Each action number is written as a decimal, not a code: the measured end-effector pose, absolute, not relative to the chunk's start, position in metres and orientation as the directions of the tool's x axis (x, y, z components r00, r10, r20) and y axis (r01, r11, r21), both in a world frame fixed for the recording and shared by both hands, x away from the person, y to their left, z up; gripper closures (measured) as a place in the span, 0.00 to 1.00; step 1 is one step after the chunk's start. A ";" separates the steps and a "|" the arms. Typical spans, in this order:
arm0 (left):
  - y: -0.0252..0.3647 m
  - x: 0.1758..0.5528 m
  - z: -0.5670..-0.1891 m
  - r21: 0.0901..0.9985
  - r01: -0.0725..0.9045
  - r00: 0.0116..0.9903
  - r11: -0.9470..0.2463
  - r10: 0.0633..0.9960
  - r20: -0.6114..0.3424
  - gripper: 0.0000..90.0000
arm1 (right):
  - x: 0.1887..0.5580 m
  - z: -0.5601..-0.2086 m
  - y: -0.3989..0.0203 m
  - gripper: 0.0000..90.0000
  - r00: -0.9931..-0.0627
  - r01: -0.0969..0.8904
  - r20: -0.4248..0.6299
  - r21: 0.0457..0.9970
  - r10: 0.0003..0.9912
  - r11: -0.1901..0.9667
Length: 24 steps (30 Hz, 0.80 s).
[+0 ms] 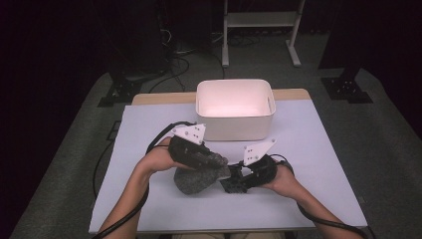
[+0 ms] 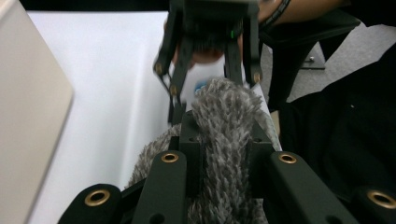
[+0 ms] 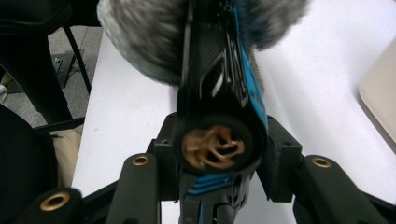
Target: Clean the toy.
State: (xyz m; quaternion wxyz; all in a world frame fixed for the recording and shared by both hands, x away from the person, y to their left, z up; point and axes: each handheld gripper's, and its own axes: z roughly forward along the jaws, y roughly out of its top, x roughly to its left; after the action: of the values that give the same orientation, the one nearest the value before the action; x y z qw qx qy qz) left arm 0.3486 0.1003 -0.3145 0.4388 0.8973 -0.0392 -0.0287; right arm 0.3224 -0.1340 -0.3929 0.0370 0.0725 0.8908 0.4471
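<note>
Two black two-jaw grippers meet near the middle of the white, matte table [image 1: 308, 149], at about 6 o'clock from the smooth, rounded-corner white plastic bin [image 1: 234, 110]. At 9 o'clock of the pair, the left gripper [image 1: 219, 164] is clamped tight on a shaggy grey fur cover [image 1: 196, 178], a soft rounded lump resting on the table. At 3 o'clock, the right gripper [image 1: 235, 180] is closed around a glossy black cylindrical microphone [image 3: 219, 88] with blue markings, its round connector end showing gold pins, its far end buried in the fur.
</note>
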 end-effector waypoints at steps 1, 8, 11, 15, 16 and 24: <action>0.097 0.348 -0.314 0.788 -0.049 0.995 -0.614 -0.100 -0.016 0.83 | 0.322 -0.393 -0.131 0.63 -0.987 0.092 -0.004 0.801 0.159 0.591; 0.088 0.349 -0.317 0.798 -0.038 0.995 -0.601 -0.098 -0.026 0.83 | 0.321 -0.392 -0.135 0.63 -0.988 0.091 -0.003 0.803 0.155 0.590; 0.090 0.350 -0.317 0.794 -0.039 0.996 -0.607 -0.083 -0.015 0.83 | 0.321 -0.391 -0.138 0.63 -0.987 0.095 -0.002 0.802 0.161 0.590; 0.102 0.350 -0.325 0.786 -0.018 0.998 -0.619 -0.060 -0.024 0.83 | 0.323 -0.392 -0.145 0.63 -0.985 0.110 0.010 0.809 0.174 0.577; 0.104 0.350 -0.329 0.784 -0.007 0.998 -0.620 -0.056 -0.036 0.83 | 0.324 -0.393 -0.147 0.63 -0.984 0.122 0.022 0.814 0.180 0.568; 0.112 0.352 -0.341 0.764 0.019 0.997 -0.646 -0.040 -0.059 0.82 | 0.326 -0.395 -0.148 0.63 -0.981 0.135 0.035 0.824 0.189 0.550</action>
State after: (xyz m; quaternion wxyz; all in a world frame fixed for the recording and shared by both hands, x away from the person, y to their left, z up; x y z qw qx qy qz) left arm 0.3520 0.1119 -0.3408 0.4210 0.9064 -0.0058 -0.0354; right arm 0.3256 -0.1481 -0.3946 0.0291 0.0922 0.8797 0.4655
